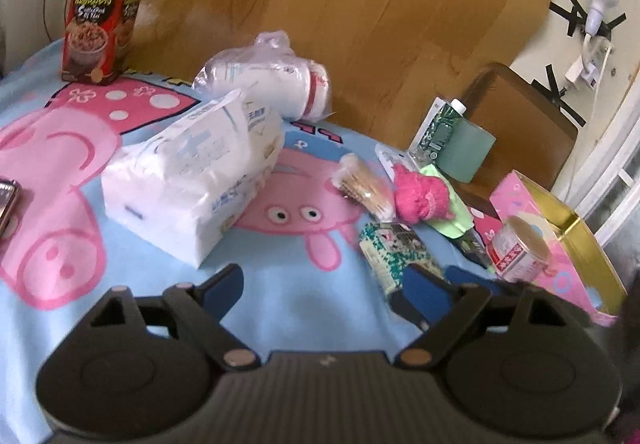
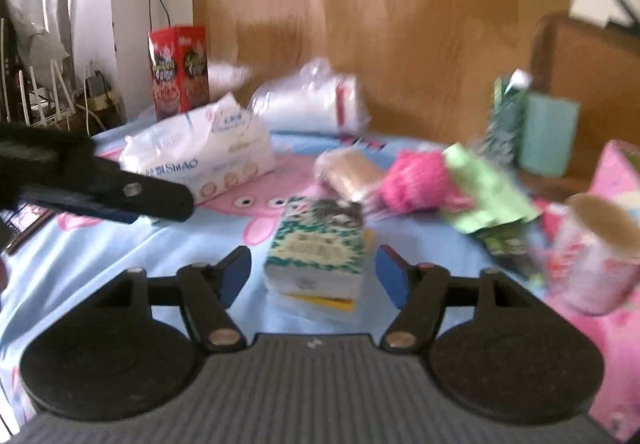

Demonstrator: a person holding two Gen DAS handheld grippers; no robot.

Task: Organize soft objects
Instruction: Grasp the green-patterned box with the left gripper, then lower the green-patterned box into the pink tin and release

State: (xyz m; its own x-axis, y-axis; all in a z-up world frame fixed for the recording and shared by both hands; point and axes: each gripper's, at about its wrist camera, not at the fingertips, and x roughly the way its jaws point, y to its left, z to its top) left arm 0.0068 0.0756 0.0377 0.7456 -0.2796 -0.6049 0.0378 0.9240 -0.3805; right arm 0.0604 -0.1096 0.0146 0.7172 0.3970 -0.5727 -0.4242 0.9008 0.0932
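My left gripper [image 1: 320, 286] hangs open and empty over the cartoon blanket [image 1: 288, 308]. My right gripper [image 2: 314, 276] stands open astride a green-patterned tissue pack [image 2: 318, 248], pads clear of it. The big white tissue pack [image 1: 192, 179] lies beyond, left.

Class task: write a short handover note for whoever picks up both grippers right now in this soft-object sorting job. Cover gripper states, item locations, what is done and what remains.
Left gripper: open, empty, above the cartoon-print blanket.
Right gripper: open, its fingers either side of the green-patterned tissue pack, not gripping it.
Soft items are loose on the blanket: large white tissue pack, bagged white rolls, pink knitted item.
The pink tin stands open at the right.
Done: nothing visibly sorted.
Left: every soft item; the green-patterned pack seems the likely first pick.
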